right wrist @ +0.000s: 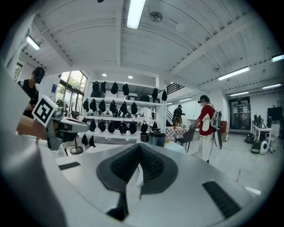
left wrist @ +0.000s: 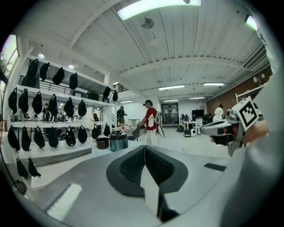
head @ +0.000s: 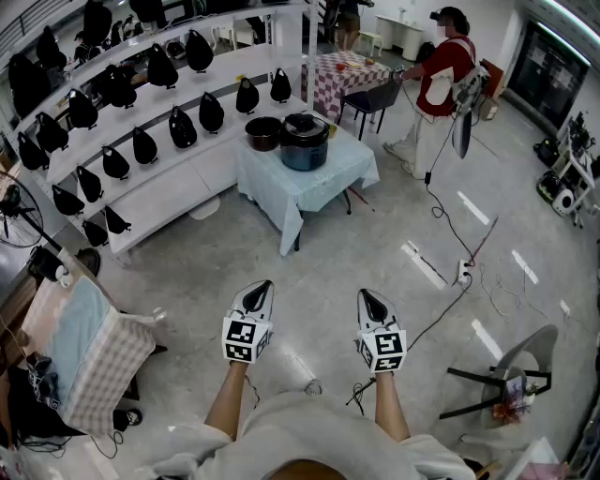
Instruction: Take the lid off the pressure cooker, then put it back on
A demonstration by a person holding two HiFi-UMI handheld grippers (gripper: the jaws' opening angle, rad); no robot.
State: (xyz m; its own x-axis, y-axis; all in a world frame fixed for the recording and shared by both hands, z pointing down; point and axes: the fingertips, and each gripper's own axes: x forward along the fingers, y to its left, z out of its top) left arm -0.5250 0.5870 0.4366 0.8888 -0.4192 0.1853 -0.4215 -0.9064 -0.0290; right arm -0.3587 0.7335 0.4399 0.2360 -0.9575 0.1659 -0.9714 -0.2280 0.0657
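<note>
I hold the left gripper [head: 260, 292] and right gripper [head: 372, 300] low in frame, jaws fully closed on nothing; the pressure cooker [head: 305, 142], lid [head: 303, 124] on, sits on the table [head: 323, 178] at upper centre.

The right tool [right wrist: 140, 155] fills the foreground, its two jaws closed flat against each other with nothing between them. Beyond its tip, well apart, a pressure cooker [right wrist: 156, 138] stands on a worktop [right wrist: 174, 147] draped in a pale cloth, with a dark pot [right wrist: 144, 137] just beside it on the left. White shelves [right wrist: 116, 117] behind carry rows of black bags. At far left, a hand holds the left tool [right wrist: 67, 125] level. At right, a person in a red top [right wrist: 206, 126] stands near a checked table [right wrist: 174, 132] and a dark chair [right wrist: 186, 136]. A strip light [right wrist: 135, 13] glows on the ceiling.
</note>
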